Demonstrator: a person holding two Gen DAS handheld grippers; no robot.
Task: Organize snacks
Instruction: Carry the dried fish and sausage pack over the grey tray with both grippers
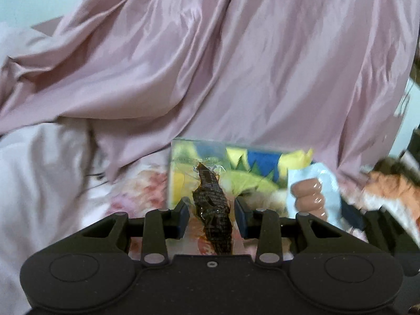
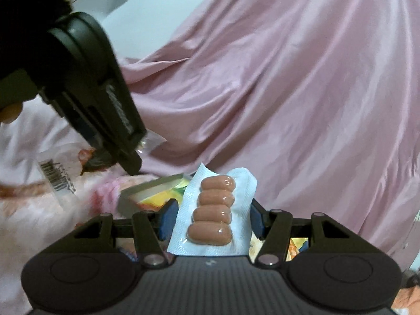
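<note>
My left gripper [image 1: 211,206] is shut on a clear packet holding a dark brown snack [image 1: 212,210], lifted above the bed. From the right wrist view that left gripper [image 2: 128,157] reaches in from the upper left, and the packet's barcode flap [image 2: 60,181] hangs below it. My right gripper [image 2: 213,207] is shut on a pale blue pack of small sausages [image 2: 212,215], which also shows at the right of the left wrist view as the sausage pack [image 1: 312,191]. A clear box with colourful contents [image 1: 223,168] lies beyond both grippers; its corner [image 2: 157,191] is partly hidden.
A pink satin cloth [image 1: 236,65] drapes across the back of both views. A white floral sheet [image 1: 131,194] covers the surface below. Something orange [image 1: 393,186], blurred, lies at the far right. A pale wall [image 2: 147,21] shows behind.
</note>
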